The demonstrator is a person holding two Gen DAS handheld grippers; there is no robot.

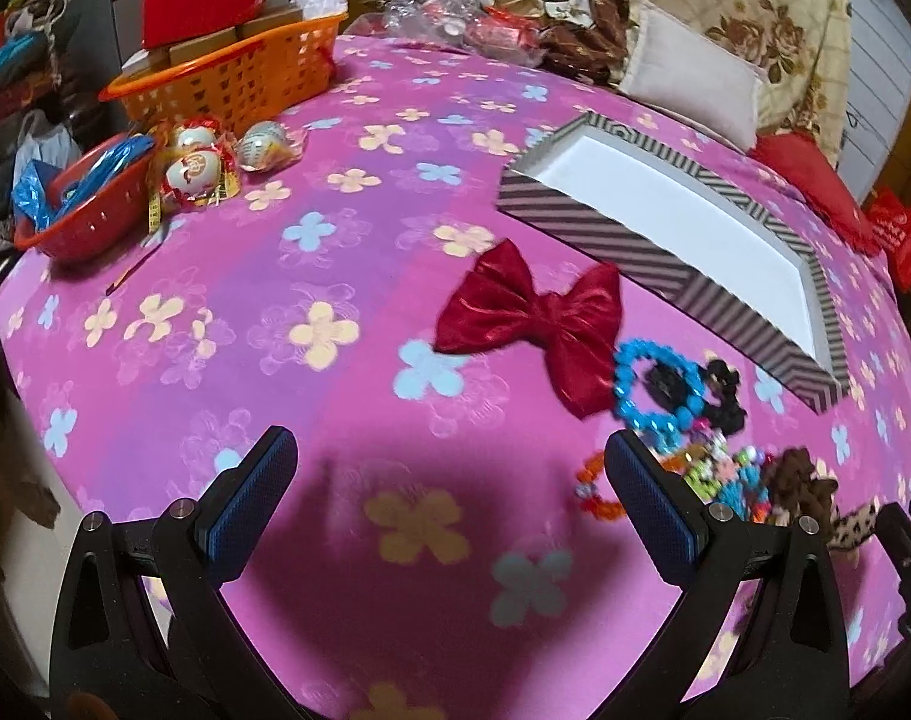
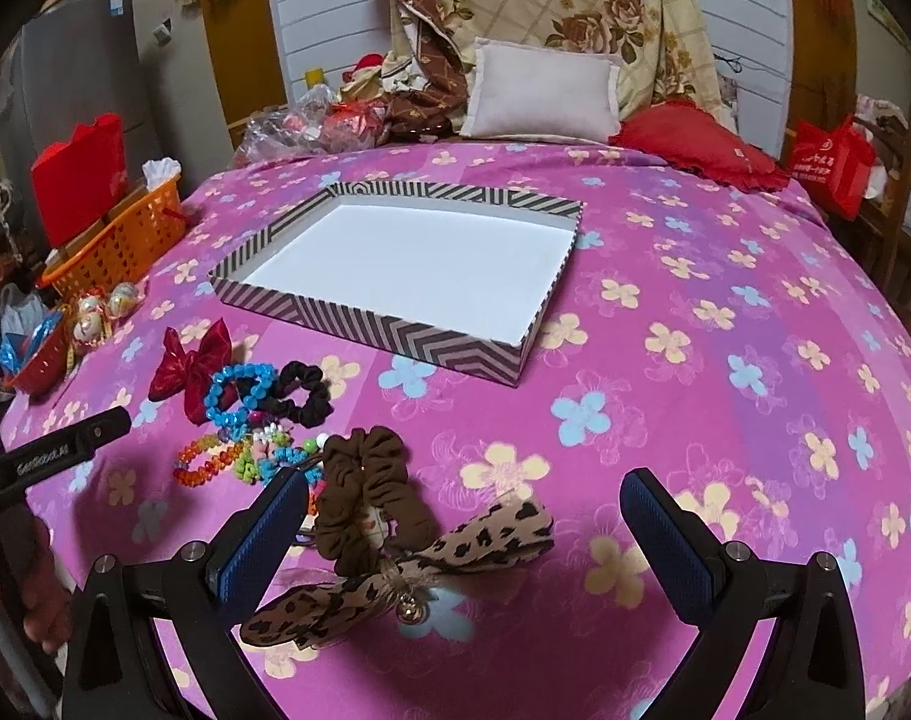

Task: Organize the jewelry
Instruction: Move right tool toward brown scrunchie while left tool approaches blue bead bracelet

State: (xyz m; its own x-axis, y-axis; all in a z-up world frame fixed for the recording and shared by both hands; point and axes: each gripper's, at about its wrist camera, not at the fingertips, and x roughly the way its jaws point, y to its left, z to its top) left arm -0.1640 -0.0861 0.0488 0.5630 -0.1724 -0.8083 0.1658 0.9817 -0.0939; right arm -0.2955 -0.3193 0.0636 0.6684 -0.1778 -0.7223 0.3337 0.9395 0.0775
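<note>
Pink flowered bedspread (image 2: 665,396), white wall panels (image 2: 329,18)

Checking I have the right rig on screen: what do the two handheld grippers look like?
Both match: the left gripper and right gripper have black frames with triangular cutouts, silver round pins and textured blue finger pads. The right wrist view shows white lettering along the left gripper's black finger. No cables visible.

Orange basket (image 2: 122,240), red cushion (image 2: 695,144), pale pillow (image 2: 542,93)

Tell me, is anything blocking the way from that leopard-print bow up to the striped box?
Nothing visible does. The leopard-print bow lies between the open right gripper fingers, a brown scrunchie overlapping it. Only bare bedspread separates it from the empty striped box.
</note>
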